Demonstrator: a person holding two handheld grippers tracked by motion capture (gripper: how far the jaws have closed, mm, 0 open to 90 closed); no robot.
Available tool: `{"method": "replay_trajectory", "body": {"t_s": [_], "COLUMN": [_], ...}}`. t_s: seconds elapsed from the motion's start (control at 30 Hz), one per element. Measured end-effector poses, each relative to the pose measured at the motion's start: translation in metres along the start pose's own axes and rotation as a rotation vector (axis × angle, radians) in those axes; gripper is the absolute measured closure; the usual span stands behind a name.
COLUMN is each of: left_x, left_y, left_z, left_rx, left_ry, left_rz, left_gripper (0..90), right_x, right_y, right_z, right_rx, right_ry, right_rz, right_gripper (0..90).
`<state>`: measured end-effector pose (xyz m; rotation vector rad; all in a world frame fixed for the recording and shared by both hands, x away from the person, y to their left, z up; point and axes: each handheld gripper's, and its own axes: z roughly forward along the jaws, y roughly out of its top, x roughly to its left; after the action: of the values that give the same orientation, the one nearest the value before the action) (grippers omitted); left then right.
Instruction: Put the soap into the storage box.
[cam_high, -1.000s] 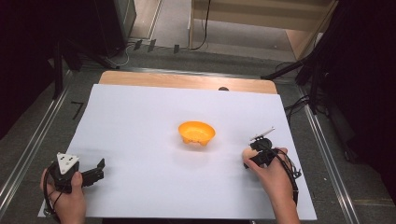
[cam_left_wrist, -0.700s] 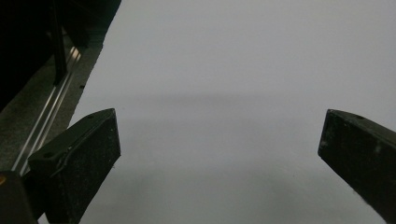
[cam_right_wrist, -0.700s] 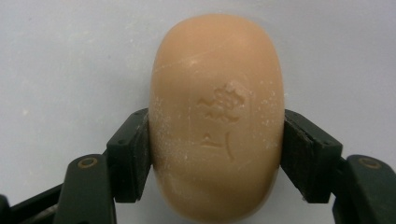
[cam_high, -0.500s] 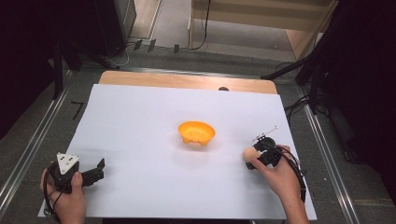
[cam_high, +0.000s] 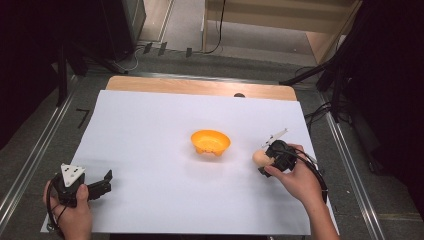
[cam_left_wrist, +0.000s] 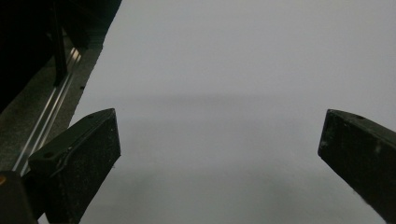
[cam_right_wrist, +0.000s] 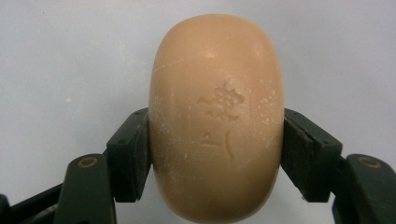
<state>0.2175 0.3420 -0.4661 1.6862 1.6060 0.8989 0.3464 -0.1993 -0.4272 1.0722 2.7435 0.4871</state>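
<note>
High view: a desk (cam_high: 150, 85) covered by a white sheet (cam_high: 150, 150), with an orange bowl (cam_high: 210, 142) standing near the sheet's middle. The right gripper (cam_high: 265, 160), held in the right hand (cam_high: 295, 177), sits just right of the bowl and apart from it, its jaws pointing toward the bowl and closed on a tan soap (cam_high: 259, 158). The left gripper (cam_high: 102, 182), held in the left hand (cam_high: 75, 215), rests at the sheet's near left corner, well apart from bowl and soap; a grey three-cornered plate (cam_high: 72, 174) lies on top of it.

Right gripper view: the soap (cam_right_wrist: 217, 116), an oval bar with a stamped flower mark on its face, is clamped across its width between the two black jaws, one jaw touching each side; the white sheet (cam_right_wrist: 70, 56) lies behind it.

Left gripper view: the jaws stand wide apart with nothing between them, bare sheet (cam_left_wrist: 233, 93) ahead and the desk's metal edge rail (cam_left_wrist: 51, 112) at the left
</note>
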Motion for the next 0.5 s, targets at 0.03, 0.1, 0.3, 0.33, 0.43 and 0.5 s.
{"method": "replay_trajectory", "body": {"t_s": [0.03,0.1,0.3,0.33,0.43,0.5], "left_x": [0.000,0.000,0.000,0.000,0.000,0.000], "left_y": [0.000,0.000,0.000,0.000,0.000,0.000], "left_z": [0.000,0.000,0.000,0.000,0.000,0.000], "left_rx": [-0.001,0.000,0.000,-0.001,-0.001,0.000], "left_ry": [-0.002,-0.001,-0.001,-0.002,-0.002,-0.001], "left_rz": [0.001,0.001,0.000,0.001,0.000,0.001], "left_gripper": [0.0,0.0,0.0,0.0,0.0,0.0], "right_x": [0.000,0.000,0.000,0.000,-0.003,-0.005], "right_y": [0.002,0.007,0.019,0.020,0.024,0.026], "right_z": [0.000,-0.001,-0.003,-0.003,-0.003,-0.003], "right_rx": [-0.004,-0.011,-0.053,-0.063,-0.069,-0.077], "right_ry": [-0.002,-0.008,0.015,0.013,0.017,0.033], "right_rz": [-0.018,-0.053,-0.143,-0.168,-0.197,-0.194], "right_gripper": [33.2,33.2,33.2,33.2,33.3,33.2]}}
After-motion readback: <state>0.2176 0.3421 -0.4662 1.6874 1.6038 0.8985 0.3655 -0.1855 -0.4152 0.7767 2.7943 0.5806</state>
